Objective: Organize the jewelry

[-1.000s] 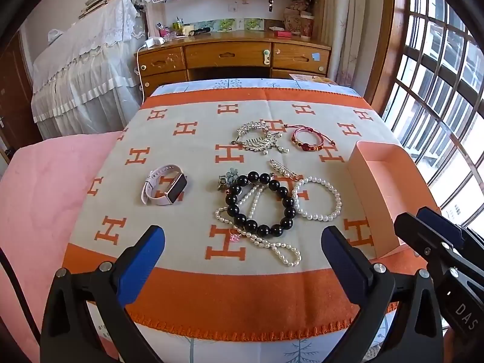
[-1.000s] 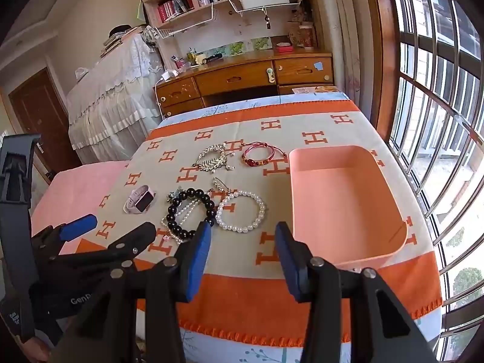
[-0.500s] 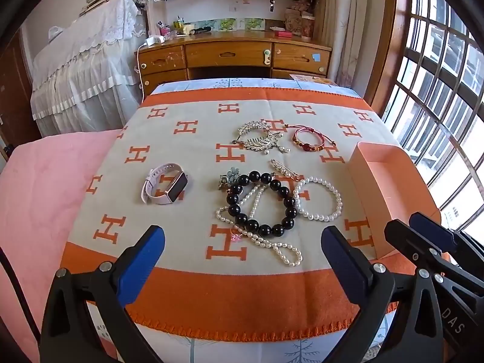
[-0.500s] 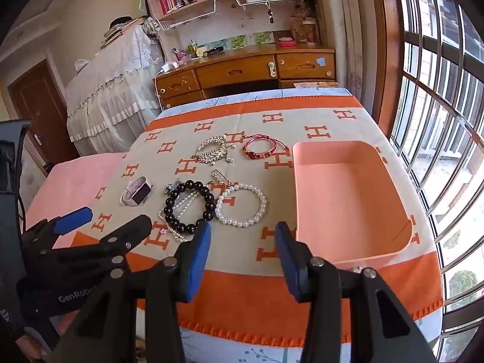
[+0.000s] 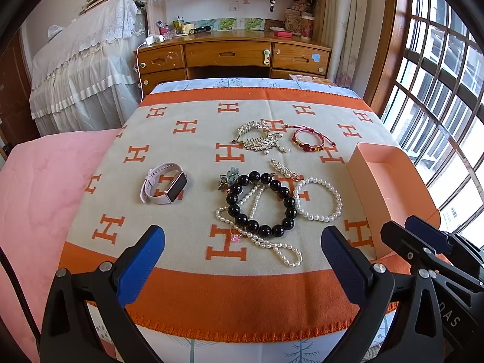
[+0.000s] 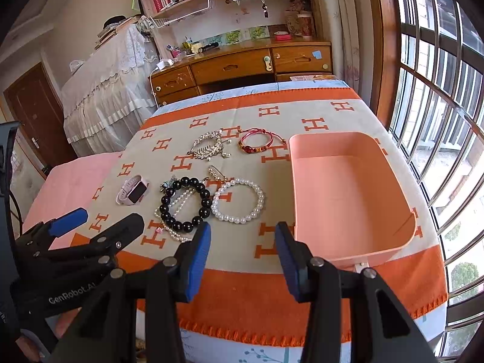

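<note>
Jewelry lies spread on an orange-and-beige blanket. A black bead bracelet rests on a long pearl strand. To its right sits a round pearl bracelet. A pink watch is at the left, with a silver hair comb and a red cord bracelet farther back. An empty peach box stands at the right. My left gripper and right gripper both hover open over the near orange border, holding nothing.
A pearl pin and a small flower clip lie beside the black beads. Pink bedding spreads to the left. A wooden desk stands behind, and barred windows run along the right.
The right wrist view has shifted a little nearer the jewelry and box. The left gripper has stayed still, and both grippers have kept the same opening.
</note>
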The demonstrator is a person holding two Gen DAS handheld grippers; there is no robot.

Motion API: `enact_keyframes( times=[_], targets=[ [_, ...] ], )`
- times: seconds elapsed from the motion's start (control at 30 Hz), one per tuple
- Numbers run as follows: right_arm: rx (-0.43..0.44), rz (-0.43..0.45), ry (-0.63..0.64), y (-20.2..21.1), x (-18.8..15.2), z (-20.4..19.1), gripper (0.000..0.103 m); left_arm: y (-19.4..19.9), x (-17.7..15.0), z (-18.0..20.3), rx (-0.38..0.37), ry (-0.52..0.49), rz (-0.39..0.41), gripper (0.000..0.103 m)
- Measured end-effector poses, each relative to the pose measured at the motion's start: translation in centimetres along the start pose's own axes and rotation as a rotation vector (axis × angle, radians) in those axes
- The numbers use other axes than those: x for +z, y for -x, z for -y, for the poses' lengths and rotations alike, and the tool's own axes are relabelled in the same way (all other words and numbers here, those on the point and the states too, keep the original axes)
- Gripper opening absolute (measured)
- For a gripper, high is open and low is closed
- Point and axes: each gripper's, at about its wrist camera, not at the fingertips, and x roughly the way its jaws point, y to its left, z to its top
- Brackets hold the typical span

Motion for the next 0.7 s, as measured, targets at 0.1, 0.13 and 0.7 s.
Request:
enact_keyframes(
  times=[0.1, 0.13, 0.7],
  targets=[
    [0.003, -0.007, -0.011, -0.23, -0.08, 0.18, 0.045, -0.06, 0.04, 0.02, -0.002, -0.002, -0.002, 0.102],
    [0.003, -0.009, -0.013, -0.32, -0.10, 0.21, 0.045, -0.06, 0.06, 0.10, -0.003, -0.004, -0.002, 0.102],
    [0.005, -0.012, -0.017, -0.38, 0.01, 0.33, 0.045, -0.87, -0.12, 0.41, -0.026, 0.010, -0.006, 0.102]
  ],
)
